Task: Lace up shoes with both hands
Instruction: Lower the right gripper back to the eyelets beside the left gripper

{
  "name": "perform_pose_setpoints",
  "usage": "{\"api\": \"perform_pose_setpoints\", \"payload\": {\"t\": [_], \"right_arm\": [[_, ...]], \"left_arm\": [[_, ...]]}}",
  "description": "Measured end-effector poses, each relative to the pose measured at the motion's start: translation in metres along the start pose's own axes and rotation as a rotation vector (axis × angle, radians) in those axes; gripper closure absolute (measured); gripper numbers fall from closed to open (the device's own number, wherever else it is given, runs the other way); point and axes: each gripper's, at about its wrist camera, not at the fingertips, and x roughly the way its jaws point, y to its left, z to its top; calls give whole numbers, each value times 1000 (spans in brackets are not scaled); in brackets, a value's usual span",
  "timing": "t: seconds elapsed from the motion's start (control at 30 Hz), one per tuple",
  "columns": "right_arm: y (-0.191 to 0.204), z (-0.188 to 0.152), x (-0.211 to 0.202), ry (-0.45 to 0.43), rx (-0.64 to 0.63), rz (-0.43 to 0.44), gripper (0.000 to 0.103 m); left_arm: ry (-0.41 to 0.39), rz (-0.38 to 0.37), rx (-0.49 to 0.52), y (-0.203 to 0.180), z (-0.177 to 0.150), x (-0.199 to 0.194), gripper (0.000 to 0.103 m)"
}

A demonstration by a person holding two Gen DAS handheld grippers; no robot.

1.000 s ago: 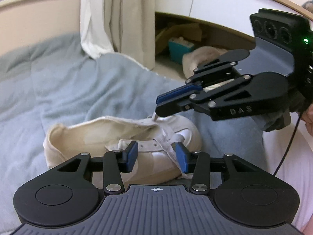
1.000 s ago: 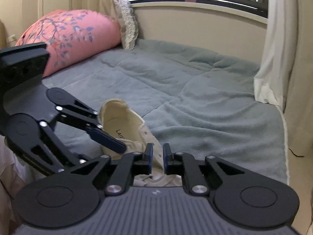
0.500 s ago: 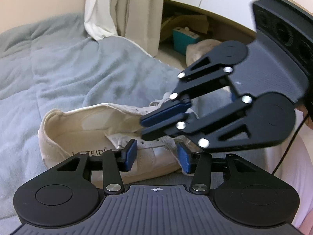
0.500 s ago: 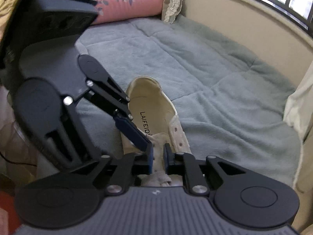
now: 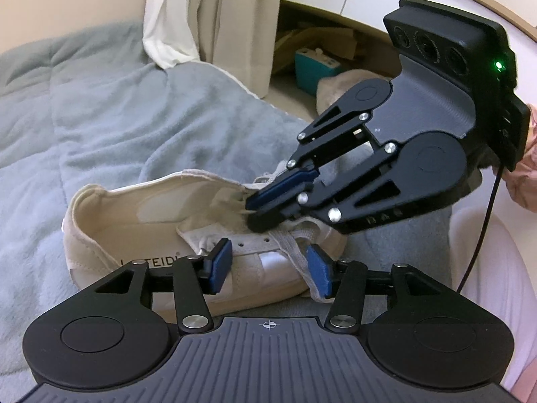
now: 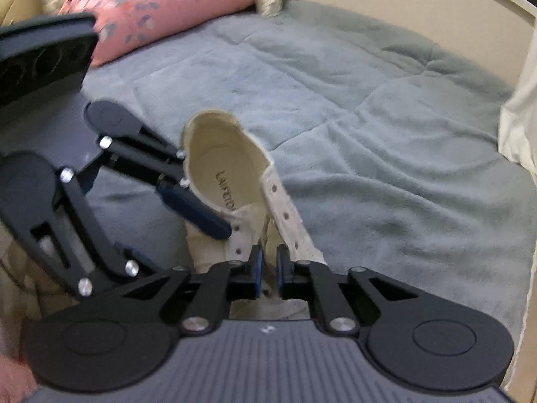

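A cream canvas shoe (image 5: 134,221) lies on its side on the blanket, its opening toward the left. My left gripper (image 5: 268,268) is open along the shoe's near side, and a loose white lace (image 5: 295,245) runs between its blue pads. My right gripper (image 5: 251,210) reaches in from the right, its tips pressed into the tongue area between the eyelet rows. In the right wrist view its jaws (image 6: 270,270) stand nearly together over the shoe (image 6: 228,154), with a thin lace strand (image 6: 267,231) between them. A left gripper pad (image 6: 198,215) sits beside the eyelets.
A grey-blue blanket (image 6: 369,134) covers the bed. A pink floral pillow (image 6: 161,10) lies at its far end. A cream curtain (image 5: 214,16) hangs past the bed edge, with a teal box (image 5: 312,67) on the floor. A hand (image 5: 523,174) and a black cable (image 5: 483,235) are at the right.
My right gripper came down from above the toe, with the lace, to the tongue and eyelets. My left gripper stayed open by the shoe's side.
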Motion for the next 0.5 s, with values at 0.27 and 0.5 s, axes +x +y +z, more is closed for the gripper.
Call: {"api": "perform_pose_setpoints", "payload": {"t": [0.27,0.5], "right_arm": [[32,14,13,89,-281,-94,85],[13,13,21,95,-146,-48,95]], "left_arm": [[11,9,50,-8,-4,2,37],[1,-2,23,-24,-10,-5,36]]}}
